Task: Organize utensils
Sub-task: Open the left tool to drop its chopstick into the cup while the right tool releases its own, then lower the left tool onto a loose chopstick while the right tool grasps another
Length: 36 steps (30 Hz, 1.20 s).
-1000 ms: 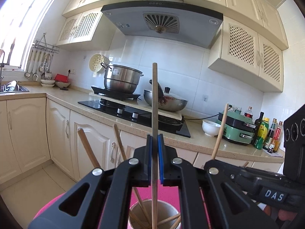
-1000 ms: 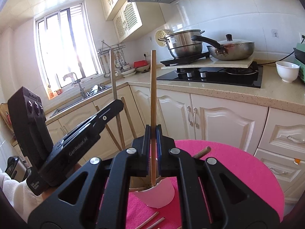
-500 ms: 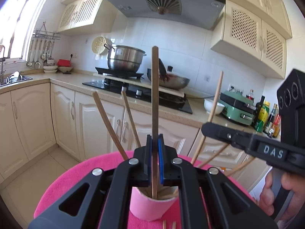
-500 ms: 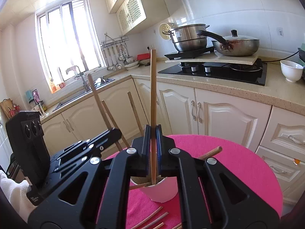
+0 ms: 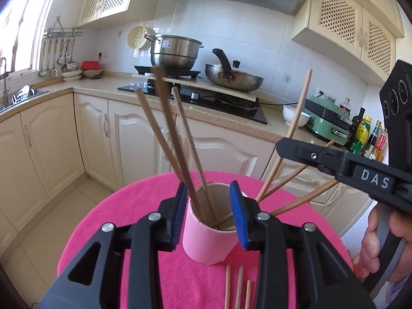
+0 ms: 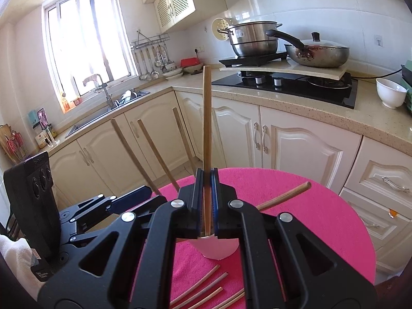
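Observation:
A pink cup [image 5: 208, 242] stands on a round pink-covered table [image 5: 144, 200] and holds several wooden chopsticks [image 5: 175, 139]. My left gripper [image 5: 209, 212] is open, its blue-padded jaws on either side of the cup's rim, holding nothing. My right gripper [image 6: 206, 200] is shut on one upright chopstick [image 6: 206, 118] whose lower end sits in the cup [image 6: 219, 247]. The right gripper also shows in the left wrist view [image 5: 334, 159], above and right of the cup. Several loose chopsticks lie on the cloth [image 6: 203, 291] in front of the cup.
Cream kitchen cabinets [image 5: 134, 134] and a counter with a black hob [image 5: 203, 97], a steel pot [image 5: 175, 54] and a pan [image 5: 234, 77] stand behind the table. A sink [image 6: 108, 105] is at the left under the window. A white bowl [image 6: 390, 95] sits on the counter.
My left gripper has opened and let go of its chopstick, which now leans in the cup. Both grippers have come lower toward the cup. The right gripper still grips its chopstick.

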### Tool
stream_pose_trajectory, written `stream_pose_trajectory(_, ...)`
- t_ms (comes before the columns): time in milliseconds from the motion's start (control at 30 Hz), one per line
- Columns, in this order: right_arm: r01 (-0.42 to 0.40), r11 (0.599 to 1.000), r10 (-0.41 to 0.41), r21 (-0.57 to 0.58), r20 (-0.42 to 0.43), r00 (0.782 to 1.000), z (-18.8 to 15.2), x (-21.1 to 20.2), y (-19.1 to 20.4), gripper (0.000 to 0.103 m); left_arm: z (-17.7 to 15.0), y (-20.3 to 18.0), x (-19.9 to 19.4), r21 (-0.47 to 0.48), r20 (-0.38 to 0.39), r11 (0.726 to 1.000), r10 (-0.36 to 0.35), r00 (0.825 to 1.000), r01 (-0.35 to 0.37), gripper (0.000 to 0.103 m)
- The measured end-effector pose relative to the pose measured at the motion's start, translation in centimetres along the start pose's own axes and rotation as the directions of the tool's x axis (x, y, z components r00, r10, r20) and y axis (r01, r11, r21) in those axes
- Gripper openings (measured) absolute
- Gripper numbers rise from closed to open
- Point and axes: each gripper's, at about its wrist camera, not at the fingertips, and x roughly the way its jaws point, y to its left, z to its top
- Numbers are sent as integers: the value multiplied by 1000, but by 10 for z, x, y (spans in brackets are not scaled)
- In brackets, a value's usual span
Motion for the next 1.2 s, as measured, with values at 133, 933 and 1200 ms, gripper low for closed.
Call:
stream_pose_trajectory(133,27,1000,-27,6,-9,1000,-2,-3,5,7,2,0,-8,3,7,1000,24,1000,-24,38)
stream_pose_trajectory(933,104,993,-106,60,32,994,5,-24,36,50,23,8,-47,94,47,992,84,995,-88,45)
stream_pose_trajectory(1200,146,987,-153,69,119,981,15,-66,50,53,27,3,-62,120,61,990,68,996,-74,45)
